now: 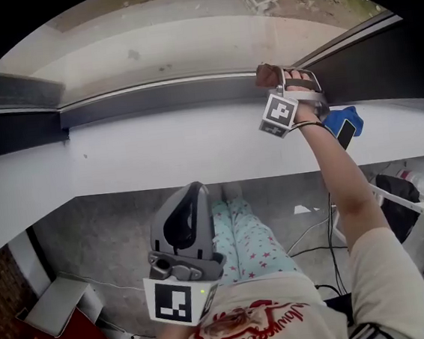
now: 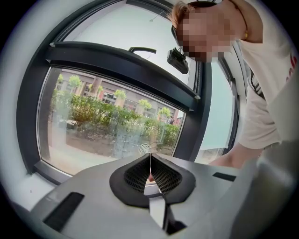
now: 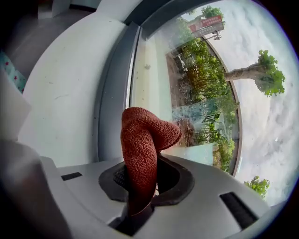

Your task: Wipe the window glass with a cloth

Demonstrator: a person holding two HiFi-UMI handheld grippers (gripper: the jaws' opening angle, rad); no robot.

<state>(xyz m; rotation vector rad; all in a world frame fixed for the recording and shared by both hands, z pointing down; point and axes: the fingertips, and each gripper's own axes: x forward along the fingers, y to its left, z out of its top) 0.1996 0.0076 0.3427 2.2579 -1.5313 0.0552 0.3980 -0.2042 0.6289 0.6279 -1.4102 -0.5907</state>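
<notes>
- Left hand-held gripper point(image 1: 189, 205) is the nearest thing, at the lower centre of the head view. It is low in front of the person's body and well apart from the window. Its jaws are pressed together with nothing between them. I judge that it only waits out of the way, because one cloth needs one hand.
- Right hand-held gripper point(image 1: 285, 89) is raised on a straight arm at the upper right of the head view. It is at the lower edge of the window glass point(image 1: 184, 44), just beside the dark frame point(image 1: 152, 100).
- Its jaws are clamped on the red-brown cloth point(image 3: 142, 140). In the right gripper view the cloth stands up from the jaws at the centre, and its free end folds over toward the pane on the right. Held so, the soft end goes first, and I think this is so that the cloth meets the glass, not the hard jaws.
- I cannot tell whether the cloth touches the glass or is only very near it.
- White sill point(image 1: 157, 152) runs across the middle of the head view under the frame. The arm must reach over it, which explains the long stretch.
- My judgement is that the wiping is at a bottom corner, and most of the pane lies above and to the left.
</notes>
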